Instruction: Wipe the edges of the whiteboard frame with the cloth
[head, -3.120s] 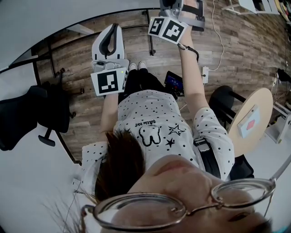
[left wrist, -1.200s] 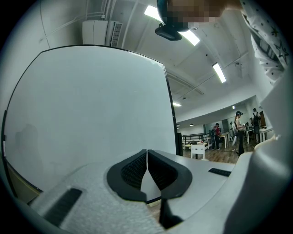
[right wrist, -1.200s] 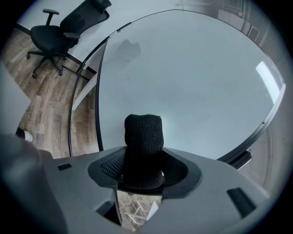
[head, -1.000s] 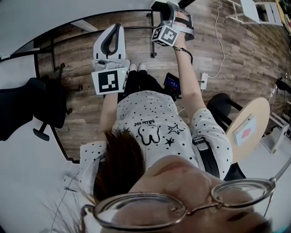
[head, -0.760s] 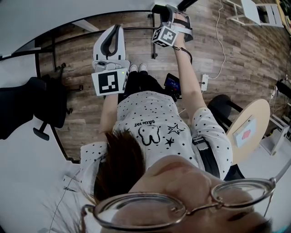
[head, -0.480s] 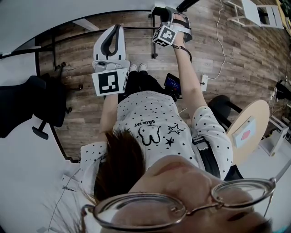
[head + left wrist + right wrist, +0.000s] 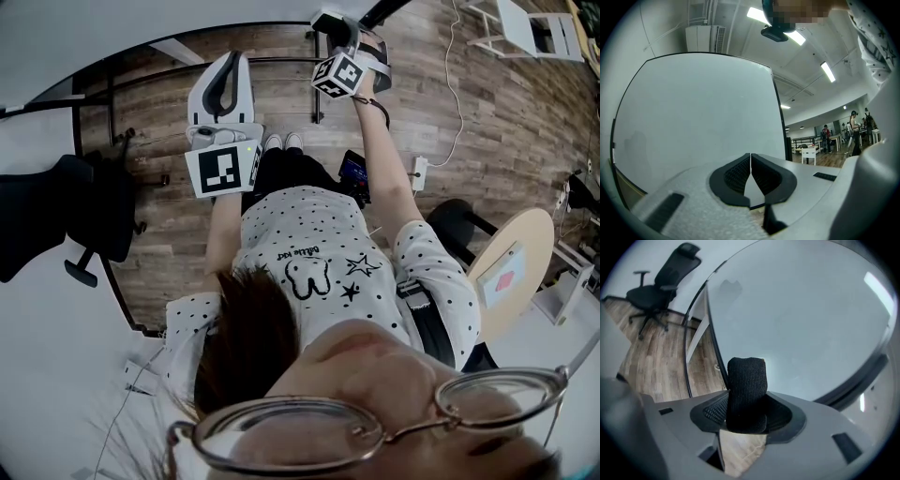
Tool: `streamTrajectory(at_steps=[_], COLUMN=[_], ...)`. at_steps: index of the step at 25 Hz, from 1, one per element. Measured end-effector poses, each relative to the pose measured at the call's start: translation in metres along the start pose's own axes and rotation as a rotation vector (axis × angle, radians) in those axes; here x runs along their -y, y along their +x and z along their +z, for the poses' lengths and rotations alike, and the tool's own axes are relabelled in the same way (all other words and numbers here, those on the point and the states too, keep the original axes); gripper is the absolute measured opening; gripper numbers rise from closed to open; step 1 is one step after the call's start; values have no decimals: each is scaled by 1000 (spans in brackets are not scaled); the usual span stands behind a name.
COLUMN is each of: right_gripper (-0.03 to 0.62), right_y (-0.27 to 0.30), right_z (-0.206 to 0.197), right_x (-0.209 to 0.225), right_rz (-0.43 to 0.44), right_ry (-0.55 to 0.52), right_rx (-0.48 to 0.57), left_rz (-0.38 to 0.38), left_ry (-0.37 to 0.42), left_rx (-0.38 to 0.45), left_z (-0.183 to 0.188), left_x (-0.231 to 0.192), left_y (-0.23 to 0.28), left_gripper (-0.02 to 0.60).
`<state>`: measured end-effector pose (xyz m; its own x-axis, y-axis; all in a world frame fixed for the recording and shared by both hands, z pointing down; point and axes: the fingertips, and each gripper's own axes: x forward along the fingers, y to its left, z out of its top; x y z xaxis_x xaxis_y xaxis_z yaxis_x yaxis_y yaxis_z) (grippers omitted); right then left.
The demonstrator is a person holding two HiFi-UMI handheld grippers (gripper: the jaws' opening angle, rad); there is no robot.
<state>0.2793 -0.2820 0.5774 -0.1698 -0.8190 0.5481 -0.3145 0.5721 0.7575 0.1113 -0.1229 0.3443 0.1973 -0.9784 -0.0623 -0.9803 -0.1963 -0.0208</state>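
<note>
The whiteboard (image 7: 103,37) fills the top left of the head view, its thin black frame (image 7: 234,27) curving along the bottom edge. My right gripper (image 7: 339,21) reaches up to that frame and is shut on a black knitted cloth (image 7: 746,394). In the right gripper view the cloth stands up between the jaws, close to the frame's lower corner (image 7: 708,319) of the whiteboard (image 7: 797,319). My left gripper (image 7: 230,64) hangs lower, in front of the board, shut with nothing in it. Its view faces the whiteboard (image 7: 698,117) and the black frame side (image 7: 779,122).
A black office chair (image 7: 56,216) stands at the left on the wood floor; it also shows in the right gripper view as the chair (image 7: 661,282). A round wooden table (image 7: 514,258) is at the right, a power strip (image 7: 419,173) with a cable beside it. Distant people (image 7: 826,136) stand past the board.
My right gripper has moved a little up and left toward the board's frame, its marker cube turning. The left gripper has barely moved.
</note>
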Motion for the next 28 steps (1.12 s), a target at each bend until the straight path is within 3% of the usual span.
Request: streamTrajectory(at_steps=[5, 12, 15, 20, 24, 28], right_gripper=[227, 227, 227, 227, 227, 227], right_y=[-26, -58, -66, -61, -44, -32], right_z=[-9, -22, -23, -23, -21, -21], right_x=[11, 22, 25, 28, 26, 25], right_rz=[13, 19, 8, -25, -56, -101], right_ry=[501, 925, 986, 1062, 1087, 1101], right_rx=[100, 230, 298, 322, 305, 282], left_rz=[39, 46, 16, -32, -92, -183], left_ry=[5, 30, 35, 17, -40, -28], left_rx=[4, 13, 12, -81, -93, -78], left_z=[2, -11, -35, -85, -94, -87], left_x=[-12, -15, -3, 13, 22, 28], left_y=[-5, -2, 3, 11, 18, 28], left_gripper=[20, 20, 20, 20, 20, 20])
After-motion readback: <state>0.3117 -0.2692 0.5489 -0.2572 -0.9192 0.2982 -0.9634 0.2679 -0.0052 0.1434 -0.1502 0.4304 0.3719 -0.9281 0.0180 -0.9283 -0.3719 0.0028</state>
